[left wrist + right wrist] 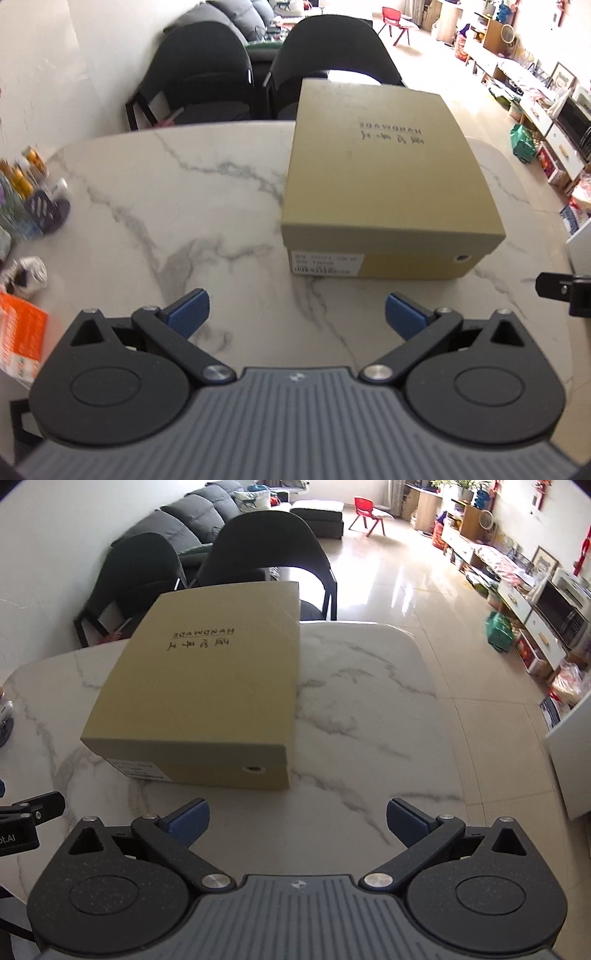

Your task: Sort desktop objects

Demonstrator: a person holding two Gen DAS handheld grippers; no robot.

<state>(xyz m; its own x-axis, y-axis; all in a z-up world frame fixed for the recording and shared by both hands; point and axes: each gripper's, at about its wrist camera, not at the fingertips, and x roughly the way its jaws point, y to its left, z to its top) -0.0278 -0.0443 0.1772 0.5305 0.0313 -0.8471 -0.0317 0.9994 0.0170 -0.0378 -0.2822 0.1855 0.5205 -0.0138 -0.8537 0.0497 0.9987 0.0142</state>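
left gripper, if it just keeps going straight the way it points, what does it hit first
Most likely the tan cardboard box. The left gripper is open over bare marble table, and the box's near end with the white label stands just ahead, slightly right of centre. Depth is hard to judge here.

Box (391, 177) on table (184, 229), chairs (207, 74) behind

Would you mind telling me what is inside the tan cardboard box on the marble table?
That cannot be seen: the box has its lid fully on, with writing on top. It rests on the table. Both open grippers, left and right, are short of it.
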